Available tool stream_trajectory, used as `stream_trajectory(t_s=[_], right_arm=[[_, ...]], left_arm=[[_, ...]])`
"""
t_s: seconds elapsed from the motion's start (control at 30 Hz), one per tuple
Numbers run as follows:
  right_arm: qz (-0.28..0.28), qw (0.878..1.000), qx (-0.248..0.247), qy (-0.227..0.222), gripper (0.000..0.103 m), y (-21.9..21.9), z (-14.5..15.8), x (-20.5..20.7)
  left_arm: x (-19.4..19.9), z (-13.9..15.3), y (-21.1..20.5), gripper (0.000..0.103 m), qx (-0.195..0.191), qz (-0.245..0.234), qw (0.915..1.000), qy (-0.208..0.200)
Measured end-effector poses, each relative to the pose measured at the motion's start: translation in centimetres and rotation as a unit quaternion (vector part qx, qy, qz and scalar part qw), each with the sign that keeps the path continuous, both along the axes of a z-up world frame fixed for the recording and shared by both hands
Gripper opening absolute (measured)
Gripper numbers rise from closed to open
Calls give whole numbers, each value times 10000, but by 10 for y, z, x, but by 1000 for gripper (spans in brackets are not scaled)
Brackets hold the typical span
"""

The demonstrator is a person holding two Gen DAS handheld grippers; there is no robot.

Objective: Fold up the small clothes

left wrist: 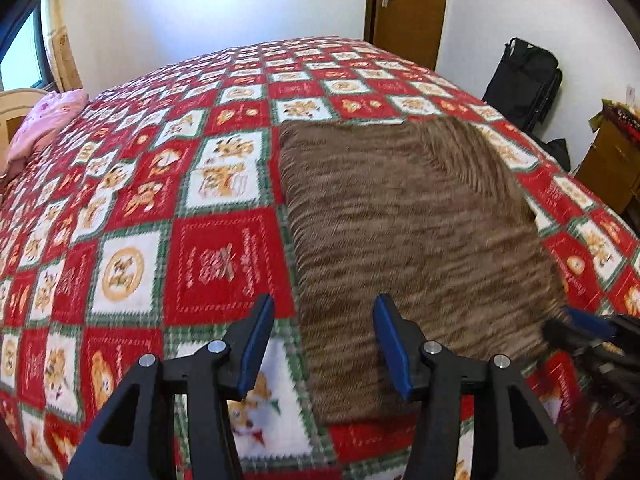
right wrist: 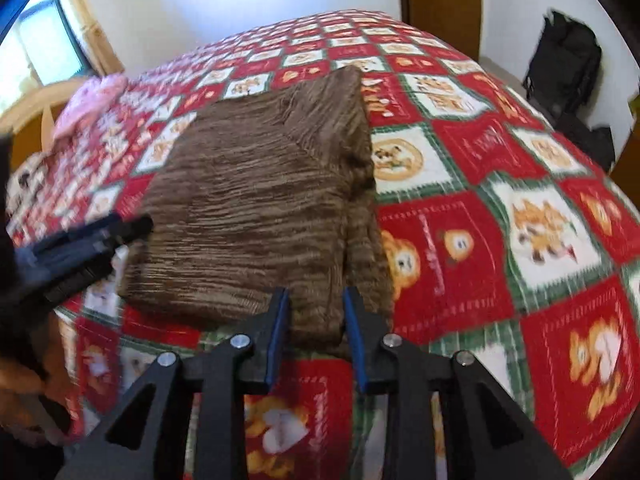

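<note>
A brown striped knit garment [left wrist: 412, 240] lies folded flat on the red, white and green patchwork bedspread [left wrist: 152, 208]. My left gripper [left wrist: 324, 320] is open and empty above the garment's near left edge. My right gripper [right wrist: 316, 312] is open, with its fingers either side of the garment's [right wrist: 256, 216] near right corner; it holds nothing. The right gripper also shows at the right edge of the left wrist view [left wrist: 580, 332], and the left gripper at the left edge of the right wrist view [right wrist: 100, 236].
A pink pillow [left wrist: 44, 120] lies at the bed's far left by a window. A wooden door [left wrist: 408, 8] stands behind the bed. A black bag [left wrist: 524, 80] and a cardboard box [left wrist: 616, 156] sit on the floor to the right.
</note>
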State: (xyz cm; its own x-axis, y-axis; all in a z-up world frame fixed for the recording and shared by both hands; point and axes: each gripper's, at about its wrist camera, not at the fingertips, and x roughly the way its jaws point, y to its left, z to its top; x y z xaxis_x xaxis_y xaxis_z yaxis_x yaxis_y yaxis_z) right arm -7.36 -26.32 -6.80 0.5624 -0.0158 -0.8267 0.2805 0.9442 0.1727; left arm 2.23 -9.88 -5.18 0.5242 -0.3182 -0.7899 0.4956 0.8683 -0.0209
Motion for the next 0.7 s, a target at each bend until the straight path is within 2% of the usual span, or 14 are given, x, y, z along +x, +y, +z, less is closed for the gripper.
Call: stream_trajectory(t_s=[0.1,0.17,0.2,0.23,0.5,0.63,0.7], right_arm=[[-176,9993,-2,-334,33,4,17,-16],[-244,9982,-75,-551,43,10,27,-25],[-305,9976,-53,-622,51,11,29,-28],[-366,9969,12,-692,54,12,31,-31],[-467,9965,357,-592,55,9,29,-27],[-439,9965,471,-527,55,-1,34,-24],[-496,9961,414,-593,60,-10,42,-22]], left_arm=[[-7,1,4,53,75,52,9999,-101],[-13,3,5,53,168,65,9995,-241],[-14,4,5,53,189,56,9994,-280],[-16,5,6,53,201,31,9993,-317],[-17,12,9,54,417,49,9979,-490],[-4,20,16,54,7,-41,9998,-177],[4,25,20,56,-182,-46,9997,-161]])
